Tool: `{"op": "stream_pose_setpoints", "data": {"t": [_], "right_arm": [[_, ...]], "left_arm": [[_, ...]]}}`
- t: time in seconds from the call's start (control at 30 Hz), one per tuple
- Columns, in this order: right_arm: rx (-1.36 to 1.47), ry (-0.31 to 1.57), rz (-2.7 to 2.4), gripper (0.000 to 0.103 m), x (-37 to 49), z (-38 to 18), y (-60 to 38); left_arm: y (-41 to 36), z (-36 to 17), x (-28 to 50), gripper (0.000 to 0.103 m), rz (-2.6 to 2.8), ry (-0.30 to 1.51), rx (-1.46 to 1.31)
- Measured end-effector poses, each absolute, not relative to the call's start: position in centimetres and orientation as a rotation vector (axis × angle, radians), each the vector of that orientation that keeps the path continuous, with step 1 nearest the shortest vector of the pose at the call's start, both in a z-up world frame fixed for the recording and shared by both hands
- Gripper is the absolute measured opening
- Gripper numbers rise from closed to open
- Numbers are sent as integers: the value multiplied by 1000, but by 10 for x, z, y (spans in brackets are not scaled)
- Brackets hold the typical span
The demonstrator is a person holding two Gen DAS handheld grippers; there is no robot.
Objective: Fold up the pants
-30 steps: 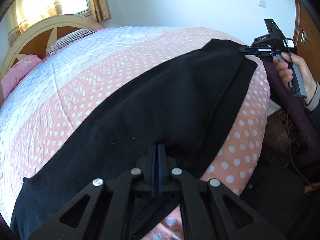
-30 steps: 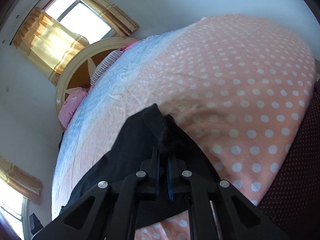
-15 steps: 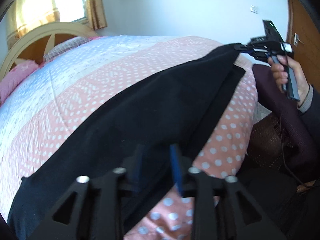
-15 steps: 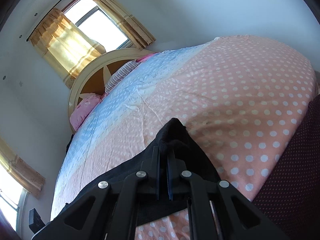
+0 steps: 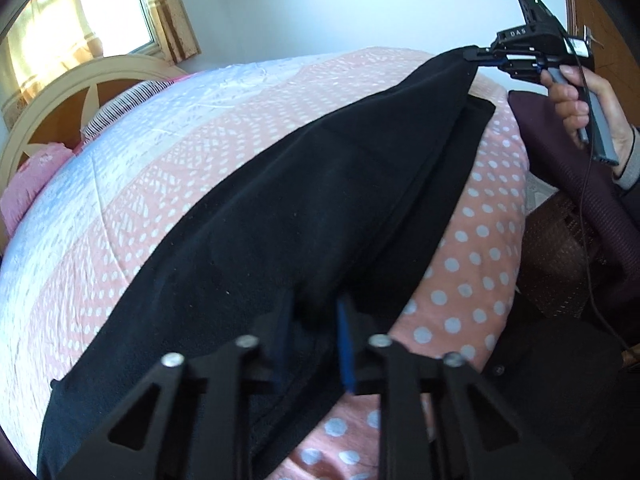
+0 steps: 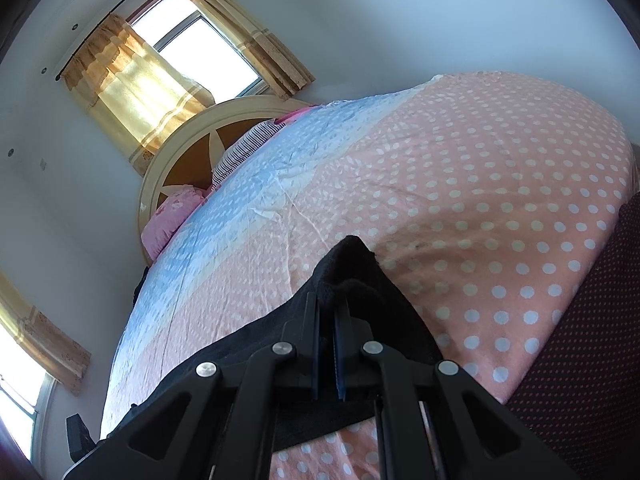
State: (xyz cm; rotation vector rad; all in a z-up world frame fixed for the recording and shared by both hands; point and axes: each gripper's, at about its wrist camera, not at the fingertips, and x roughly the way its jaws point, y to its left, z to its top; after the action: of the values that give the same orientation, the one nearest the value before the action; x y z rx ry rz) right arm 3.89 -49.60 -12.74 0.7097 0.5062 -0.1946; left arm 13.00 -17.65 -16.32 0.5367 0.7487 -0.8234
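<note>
Black pants (image 5: 320,200) lie stretched diagonally across the pink dotted quilt (image 5: 168,168). My left gripper (image 5: 312,344) is low over their near edge. Its jaws are closing, still apart, and a fold of black fabric sits between the blue pads (image 5: 345,352). My right gripper (image 6: 326,344) is shut on a far corner of the pants (image 6: 352,272), with the cloth bunched up past its tips. The left wrist view shows that right gripper (image 5: 474,55) at upper right, held by a hand (image 5: 576,100), lifting the corner off the bed.
A cream headboard (image 5: 80,84) and pink and striped pillows (image 5: 32,176) stand at the far end of the bed, under curtained windows (image 6: 200,48). A dark maroon dotted cloth (image 6: 592,320) hangs at the bed's right edge. A cable (image 5: 586,216) trails from the right gripper.
My left jaws went from shut to apart and have since narrowed a little around the fabric. The right gripper has raised its corner of the pants higher off the quilt.
</note>
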Motion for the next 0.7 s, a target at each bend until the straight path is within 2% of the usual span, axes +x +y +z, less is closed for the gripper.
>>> {"op": "stream_pose_setpoints", "data": {"t": [0.07,0.17,0.37,0.7], "right_arm": [[708,503,-193,6,40,-127,-496],[697,494,-188,6,39,-124,-495],[683,472,-177,6,26,-114,-497],[741,623,-249,6,26,-163,-514]], "left_arm": [[-175,-163,130,8,-829,755,539],[-168,-156,129,6,-845,749,507],[-150,-136,129,5,-883,751,420],[-168,-166,115,6,-874,783,509]]}}
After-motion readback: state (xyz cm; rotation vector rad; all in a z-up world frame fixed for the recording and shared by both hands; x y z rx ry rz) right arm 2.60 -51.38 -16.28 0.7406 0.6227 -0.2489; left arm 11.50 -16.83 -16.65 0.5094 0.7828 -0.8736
